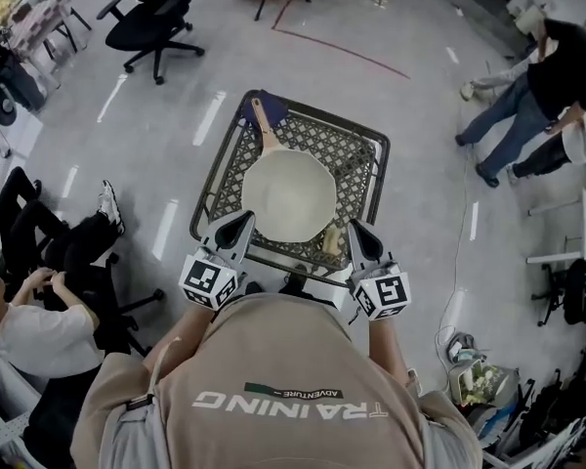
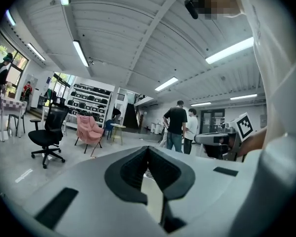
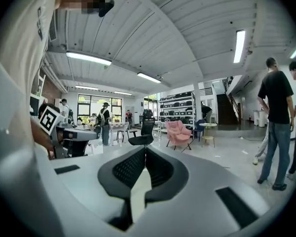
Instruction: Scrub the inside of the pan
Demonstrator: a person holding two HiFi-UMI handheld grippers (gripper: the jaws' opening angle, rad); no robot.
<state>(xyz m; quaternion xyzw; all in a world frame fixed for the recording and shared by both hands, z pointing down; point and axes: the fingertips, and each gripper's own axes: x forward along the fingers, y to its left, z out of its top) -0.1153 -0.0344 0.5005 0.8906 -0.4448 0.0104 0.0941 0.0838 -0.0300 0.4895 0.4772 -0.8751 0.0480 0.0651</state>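
Note:
A cream pan (image 1: 289, 195) with a wooden handle (image 1: 265, 123) lies on a metal lattice table (image 1: 356, 154); the handle points to the far left. A small tan scrubber (image 1: 330, 240) rests on the table at the pan's near right rim. In the head view, my left gripper (image 1: 244, 219) hovers at the pan's near left rim and my right gripper (image 1: 356, 226) is just right of the scrubber. In the gripper views the left gripper (image 2: 148, 148) and the right gripper (image 3: 146, 149) have their jaw tips together with nothing between them, and both point level across the room.
A blue cloth (image 1: 275, 112) lies under the pan's handle. A black office chair (image 1: 151, 18) stands far left, a seated person (image 1: 39, 320) is close on the left, and standing people (image 1: 547, 96) are on the right. A cable (image 1: 459, 252) runs over the floor.

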